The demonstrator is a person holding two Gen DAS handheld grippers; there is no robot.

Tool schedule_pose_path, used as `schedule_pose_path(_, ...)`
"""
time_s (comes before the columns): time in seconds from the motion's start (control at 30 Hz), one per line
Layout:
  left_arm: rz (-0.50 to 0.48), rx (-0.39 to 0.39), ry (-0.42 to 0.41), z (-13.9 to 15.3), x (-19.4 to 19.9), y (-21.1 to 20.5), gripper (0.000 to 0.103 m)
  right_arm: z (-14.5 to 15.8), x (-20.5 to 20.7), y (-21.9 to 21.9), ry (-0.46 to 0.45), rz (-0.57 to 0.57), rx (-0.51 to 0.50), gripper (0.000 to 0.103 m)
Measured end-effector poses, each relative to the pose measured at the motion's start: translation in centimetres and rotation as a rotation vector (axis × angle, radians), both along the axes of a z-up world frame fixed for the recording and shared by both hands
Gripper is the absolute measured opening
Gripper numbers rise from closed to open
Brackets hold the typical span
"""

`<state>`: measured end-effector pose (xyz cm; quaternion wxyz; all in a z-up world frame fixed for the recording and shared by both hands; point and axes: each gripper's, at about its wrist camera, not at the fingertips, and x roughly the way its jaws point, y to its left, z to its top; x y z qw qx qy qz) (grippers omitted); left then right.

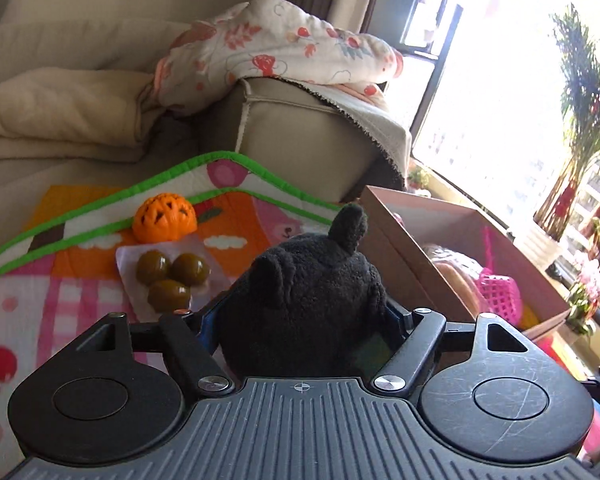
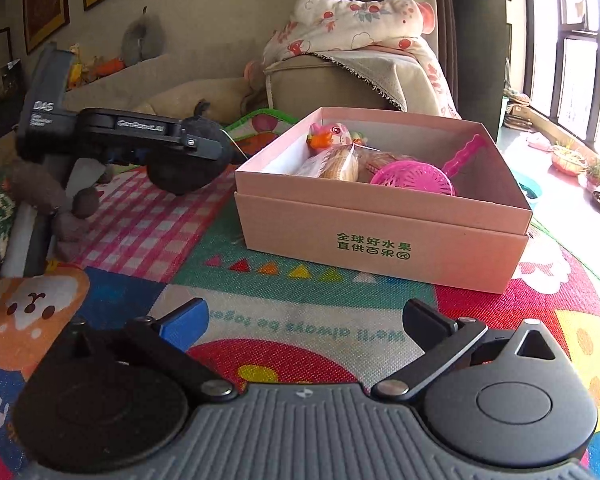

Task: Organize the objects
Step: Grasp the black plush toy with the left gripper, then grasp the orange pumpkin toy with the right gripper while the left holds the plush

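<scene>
My left gripper [image 1: 300, 320] is shut on a black plush toy [image 1: 304, 300] with small ears and holds it above the play mat, just left of the pink cardboard box [image 1: 404, 264]. In the right wrist view the left gripper [image 2: 196, 152] and the black plush [image 2: 188, 172] hang left of the box [image 2: 380, 236]. The box holds a pink strainer [image 2: 416, 178], a wrapped bun [image 2: 340, 166] and a pink squishy toy [image 2: 332, 134]. An orange pumpkin toy [image 1: 165, 218] and a pack of three green balls [image 1: 172, 276] lie on the mat. My right gripper [image 2: 304, 320] is open and empty, low over the mat before the box.
A beige sofa [image 1: 300, 136] with a floral blanket [image 1: 280, 52] stands behind the mat. Brown plush pieces [image 2: 60, 204] lie at the left of the mat. A potted palm [image 1: 584, 120] and small plants line the bright window at the right.
</scene>
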<state>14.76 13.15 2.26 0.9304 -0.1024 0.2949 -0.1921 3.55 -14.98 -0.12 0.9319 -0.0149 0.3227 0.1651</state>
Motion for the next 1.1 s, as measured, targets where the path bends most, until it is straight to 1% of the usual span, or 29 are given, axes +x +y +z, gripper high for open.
schedule_pose_path(0.07, 0.046, -0.104, 0.015, -0.8, -3.5, 2.3, 0.079, -0.1, 0.4, 0.2, 0.023, 0.001, -0.011, 0.103)
schedule_pose_path(0.13, 0.095, -0.161, 0.035, -1.5, -5.6, 4.3, 0.079, -0.1, 0.9, 0.6, 0.037, 0.007, -0.04, 0.103)
schedule_pose_path(0.17, 0.121, -0.174, 0.034, -1.7, -6.3, 5.1, 0.079, 0.1, 1.0, 1.0, 0.025, 0.009, -0.063, 0.103)
schedule_pose_path(0.2, 0.162, -0.186, 0.026, -1.8, -6.9, 6.1, 0.079, 0.9, 1.1, 1.8, -0.009, 0.022, -0.105, 0.103)
schedule_pose_path(0.27, 0.21, -0.219, 0.008, -1.8, -7.6, 7.4, 0.079, 3.2, 1.7, 3.2, -0.065, 0.062, -0.135, 0.103)
schedule_pose_path(0.33, 0.215, -0.269, -0.019, -1.5, -8.0, 8.3, 0.079, 6.2, 3.1, 4.9, -0.095, 0.095, -0.134, 0.103)
schedule_pose_path(0.37, 0.209, -0.283, -0.03, -1.3, -8.2, 8.5, 0.079, 7.7, 4.4, 5.9, -0.09, 0.109, -0.132, 0.103)
schedule_pose_path(0.43, 0.202, -0.301, -0.044, -1.2, -8.4, 8.6, 0.079, 10.5, 8.5, 8.2, -0.017, 0.123, -0.105, 0.103)
schedule_pose_path(0.5, 0.195, -0.307, -0.039, -1.3, -8.4, 8.4, 0.079, 11.6, 13.0, 10.5, 0.083, 0.1, -0.085, 0.103)
schedule_pose_path(0.53, 0.195, -0.303, -0.031, -1.4, -8.4, 8.3, 0.079, 11.8, 15.1, 11.7, 0.118, 0.083, -0.093, 0.103)
schedule_pose_path(0.57, 0.196, -0.298, -0.03, -1.5, -8.5, 8.3, 0.079, 11.5, 17.4, 13.3, 0.142, 0.065, -0.124, 0.103)
schedule_pose_path(0.6, 0.198, -0.297, -0.034, -1.5, -8.6, 8.3, 0.079, 10.8, 19.6, 15.0, 0.143, 0.041, -0.182, 0.102)
schedule_pose_path(0.63, 0.202, -0.299, -0.042, -1.4, -8.8, 8.5, 0.079, 9.9, 21.2, 16.7, 0.132, 0.018, -0.258, 0.084)
schedule_pose_path(0.67, 0.208, -0.304, -0.051, -1.3, -8.9, 8.6, 0.079, 8.8, 22.7, 18.1, 0.14, 0.003, -0.333, 0.068)
schedule_pose_path(0.7, 0.217, -0.309, -0.063, -1.3, -9.1, 8.9, 0.079, 7.4, 24.5, 19.2, 0.183, -0.016, -0.393, 0.039)
schedule_pose_path(0.73, 0.232, -0.312, -0.069, -1.2, -9.1, 9.1, 0.079, 6.0, 26.1, 19.6, 0.241, -0.049, -0.411, 0.034)
schedule_pose_path(0.77, 0.25, -0.316, -0.073, -1.2, -9.2, 9.4, 0.079, 4.8, 27.5, 19.7, 0.291, -0.085, -0.412, 0.034)
schedule_pose_path(0.8, 0.267, -0.319, -0.073, -1.3, -9.1, 9.7, 0.079, 3.7, 28.7, 19.8, 0.318, -0.122, -0.416, 0.034)
schedule_pose_path(0.83, 0.285, -0.325, -0.069, -1.4, -9.1, 10.0, 0.079, 2.9, 29.5, 19.9, 0.321, -0.155, -0.432, 0.034)
schedule_pose_path(0.9, 0.309, -0.343, -0.057, -1.5, -9.1, 10.6, 0.079, 1.7, 30.4, 20.1, 0.299, -0.196, -0.48, 0.032)
schedule_pose_path(0.93, 0.314, -0.353, -0.051, -1.6, -9.0, 10.8, 0.079, 1.3, 30.5, 20.2, 0.297, -0.197, -0.501, 0.028)
schedule_pose_path(1.0, 0.316, -0.371, -0.047, -1.6, -9.0, 11.1, 0.079, 1.1, 30.0, 20.2, 0.301, -0.187, -0.514, 0.027)
schedule_pose_path(1.1, 0.32, -0.38, -0.052, -1.3, -9.3, 11.3, 0.079, 1.7, 28.2, 19.6, 0.359, -0.13, -0.48, 0.025)
